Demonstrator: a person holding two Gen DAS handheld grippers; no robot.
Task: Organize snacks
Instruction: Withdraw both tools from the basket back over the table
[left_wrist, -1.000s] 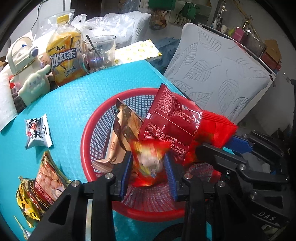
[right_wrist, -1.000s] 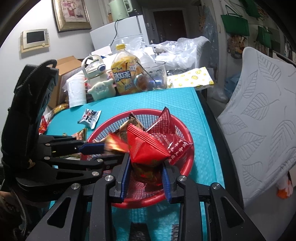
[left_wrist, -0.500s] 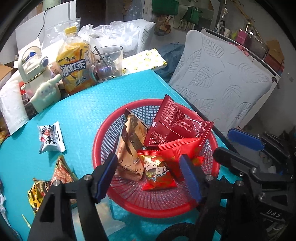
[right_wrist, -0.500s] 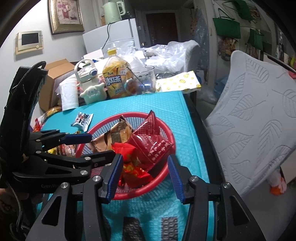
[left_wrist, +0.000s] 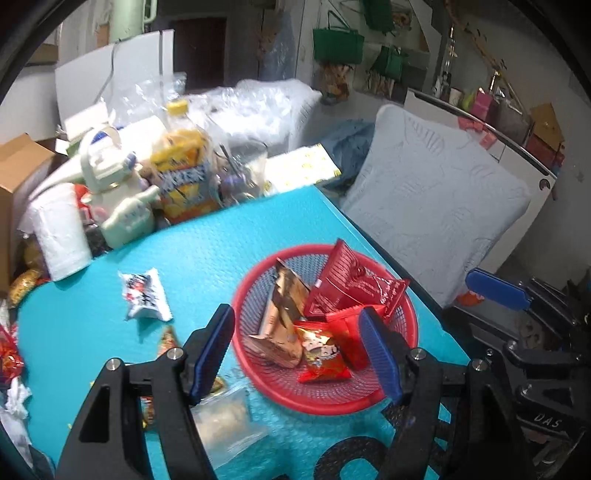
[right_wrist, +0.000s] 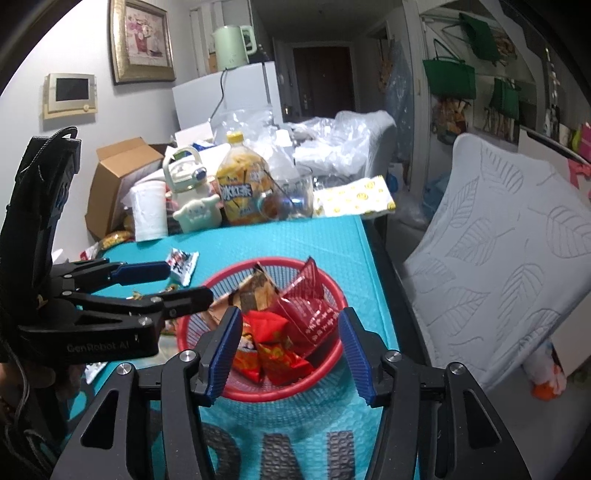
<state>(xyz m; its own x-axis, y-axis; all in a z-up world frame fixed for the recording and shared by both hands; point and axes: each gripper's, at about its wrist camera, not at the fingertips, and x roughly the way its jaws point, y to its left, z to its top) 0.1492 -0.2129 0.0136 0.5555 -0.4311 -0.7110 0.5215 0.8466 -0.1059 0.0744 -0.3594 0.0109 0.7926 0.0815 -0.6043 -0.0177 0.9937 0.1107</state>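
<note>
several snack packs are already piled in the red basket (left_wrist: 408, 334), which is seen just ahead of both tools on the teal mat (left_wrist: 229, 240). left gripper (left_wrist: 297, 350) is held wide apart w/ nothing between the pads; same for right gripper (right_wrist: 290, 350), jaws spread & empty, above the basket's near rim.

loose packs are left outside the basket, all on the left side: white packet (left_wrist: 146, 295) lies flat, well apart from the basket, beyond & left of the left gripper, its long axis roughly along the tool's forward line w/ a slight tilt. a clear bag (left_wrist: 225, 417) is seen under the left finger, partly hidden. an orange pack (left_wrist: 168, 338) shows just beside that finger; more wrappers at the far left edge, too blurred to name.

left gripper is judged nearer to every loose pack; right gripper would have to cross over the basket & the other tool. next move prob. a leftward reach for the white packet.

room: open mat around the white packet, approach from above unblocked. behind it a paper roll (left_wrist: 61, 236), white figurine (left_wrist: 125, 218) & tea bottle (left_wrist: 184, 177) crowd the back edge. table's right edge runs close by the basket.
</note>
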